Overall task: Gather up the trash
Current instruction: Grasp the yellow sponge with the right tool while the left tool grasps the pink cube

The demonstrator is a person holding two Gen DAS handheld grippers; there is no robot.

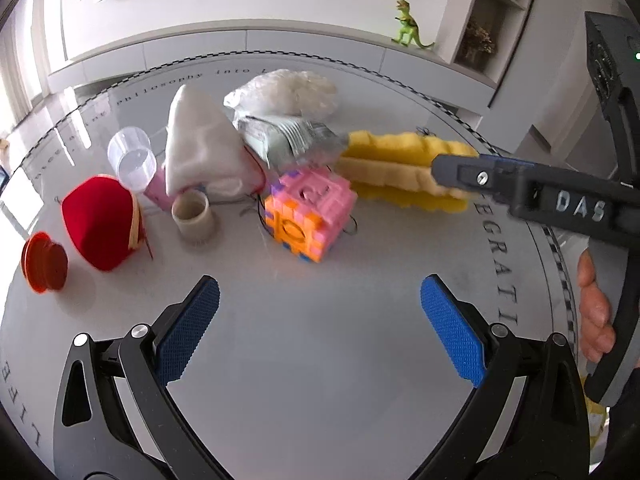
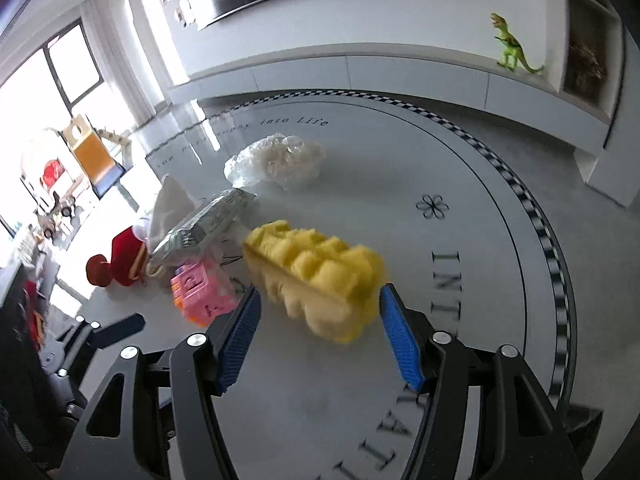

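A round, glossy white table (image 1: 320,360) printed with black lettering and a checkered border ring stands in a bright room, with a low white cabinet (image 2: 400,76) behind it. The yellow knobbly sponge (image 2: 316,280) lies on the table to the right of the clutter, its long side turned diagonally. In the right wrist view its near end sits between the tips of the right gripper (image 2: 318,336), whose blue-padded fingers (image 2: 240,340) are spread apart; a gap shows on the left side, while contact on the right side cannot be told through the blur. In the left wrist view the right gripper (image 1: 472,176) reaches in from the right and overlaps the sponge's right end; part of a hand (image 1: 596,308) shows on its handle. Touching the sponge's far left end is a crumpled silver foil wrapper (image 1: 288,140); behind that lies a clear crinkled plastic bag (image 1: 284,92). Just in front of the wrapper sits a pink and orange foam puzzle cube (image 1: 308,216). To its left stand a white cloth pouch (image 1: 200,148), a small beige cup (image 1: 192,216), a clear plastic cup (image 1: 132,160) lying on its side, a red cap (image 1: 100,224) and an orange lid (image 1: 42,264). The left gripper (image 1: 320,332) hovers over bare table nearer the camera, fingers spread wide, holding nothing. A green toy dinosaur (image 1: 410,24) stands on the cabinet.
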